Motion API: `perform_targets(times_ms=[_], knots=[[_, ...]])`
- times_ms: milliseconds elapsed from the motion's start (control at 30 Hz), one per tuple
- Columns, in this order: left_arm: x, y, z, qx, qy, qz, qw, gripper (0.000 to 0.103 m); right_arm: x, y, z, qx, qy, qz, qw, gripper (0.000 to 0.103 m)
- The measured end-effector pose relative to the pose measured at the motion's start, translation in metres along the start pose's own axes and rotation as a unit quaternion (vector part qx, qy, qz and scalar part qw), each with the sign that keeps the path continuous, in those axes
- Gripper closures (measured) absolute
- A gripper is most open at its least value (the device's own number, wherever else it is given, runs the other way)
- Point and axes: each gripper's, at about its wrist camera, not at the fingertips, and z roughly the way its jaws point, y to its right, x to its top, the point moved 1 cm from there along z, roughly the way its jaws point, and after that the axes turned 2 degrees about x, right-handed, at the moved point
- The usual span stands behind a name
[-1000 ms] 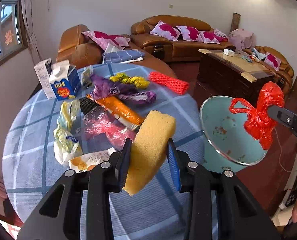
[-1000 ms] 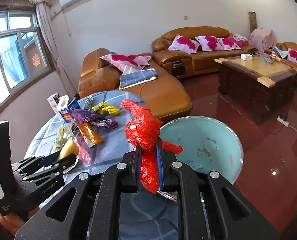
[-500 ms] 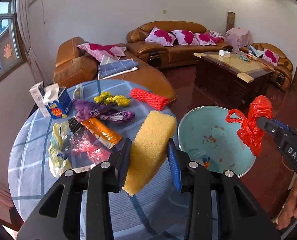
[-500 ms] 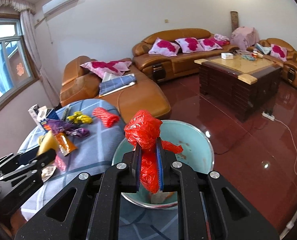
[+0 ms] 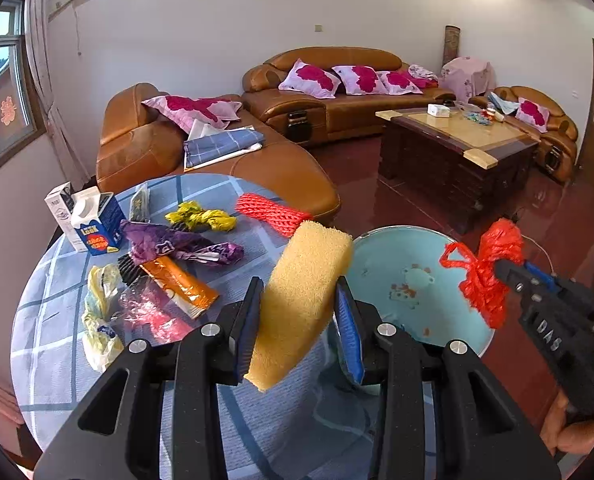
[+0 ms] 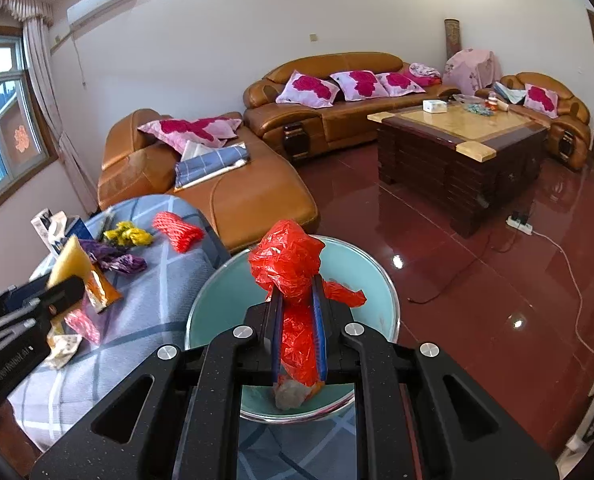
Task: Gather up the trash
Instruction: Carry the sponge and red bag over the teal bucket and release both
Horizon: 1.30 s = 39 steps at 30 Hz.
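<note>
My left gripper [image 5: 297,320] is shut on a yellow sponge [image 5: 301,300] and holds it above the table's right edge, beside the light blue bin [image 5: 409,280]. My right gripper [image 6: 297,320] is shut on a crumpled red plastic bag [image 6: 289,272] and holds it over the bin [image 6: 361,280]; the bag also shows in the left wrist view [image 5: 485,276]. The sponge shows at the left of the right wrist view [image 6: 71,260]. Some trash lies in the bin's bottom.
On the round blue-checked table [image 5: 49,360] lie a milk carton [image 5: 95,224], purple wrapper [image 5: 169,244], yellow wrapper [image 5: 201,216], red foam net [image 5: 273,212], orange packet [image 5: 177,284], pink film [image 5: 145,312] and a pale bag [image 5: 101,320]. Sofa [image 5: 217,168] behind, coffee table [image 5: 457,156] to the right.
Both grippers have pulled back and risen with their loads. The right gripper has moved from beside the table to over the bin. Grips are unchanged.
</note>
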Motion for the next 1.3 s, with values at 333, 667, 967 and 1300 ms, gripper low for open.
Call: perform_targets(times_ms=[333,667,967,1300], knots=[[0.007,0.022,0.013,-0.015,-0.006,0.007,0.9998,0.066,-0.016,0.011,0.03,-0.021,-0.044,-0.002,0.999,0.089],[0.008,0.043,0.039,-0.022,-0.023,0.017,0.9993,0.065,-0.022,0.016,0.046,-0.026,-0.068,-0.011,0.997,0.078],[0.009,0.055,0.055,-0.022,-0.037,0.022,0.9989,0.065,-0.016,0.026,0.036,-0.02,-0.047,0.017,0.999,0.067],[0.013,0.074,0.061,-0.026,-0.038,0.036,0.9983,0.053,-0.007,0.045,0.022,-0.054,-0.016,0.063,0.996,0.063]])
